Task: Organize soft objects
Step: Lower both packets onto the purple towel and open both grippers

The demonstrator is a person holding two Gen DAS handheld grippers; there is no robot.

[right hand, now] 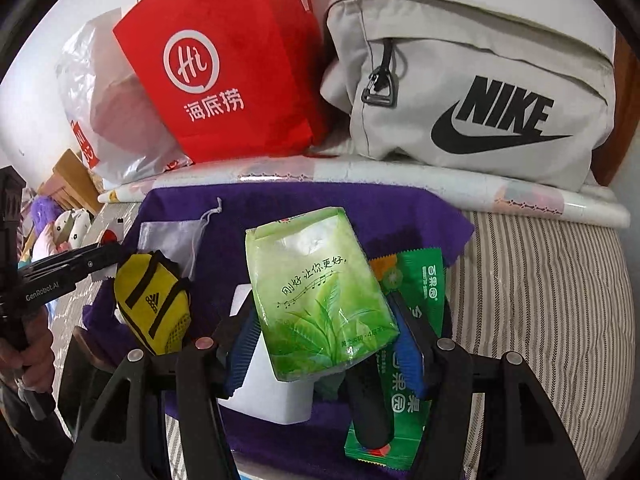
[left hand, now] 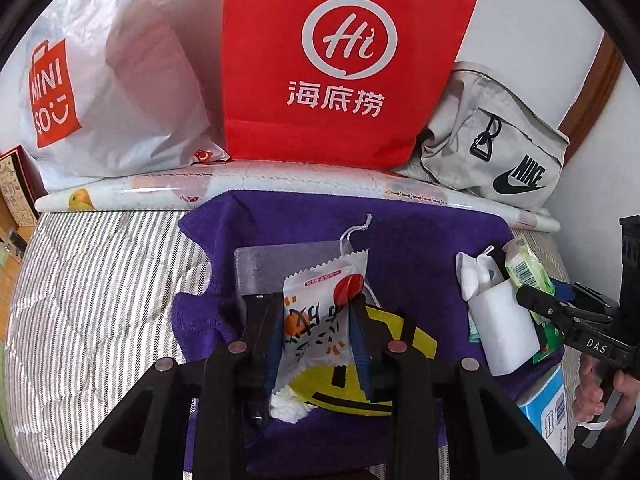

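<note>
Left gripper [left hand: 316, 334] pinched narrow on a white snack packet [left hand: 320, 312], blue pads pressing both its sides, held above the purple towel [left hand: 420, 240]. Right gripper [right hand: 326, 344] set wider, clamped on a green tissue pack [right hand: 320, 292], likewise lifted over the towel.

Behind, against the wall: red paper bag [left hand: 340, 60] in the middle, white plastic shopping bag [left hand: 112, 88] on one side, grey Nike bag [right hand: 472, 92] on the other, all resting just past a rolled printed sheet [left hand: 240, 184]. Striped quilt [left hand: 88, 300] underneath, towel spread across it.

On the towel: white block [right hand: 268, 396] below the tissue pack, yellow Adidas pouch [right hand: 152, 300] beside it, green sachet [right hand: 416, 320] partly under the right finger, sheer drawstring pouch [right hand: 172, 236] toward the back. Light blue tissue box [left hand: 548, 404] at the towel's near edge.
</note>
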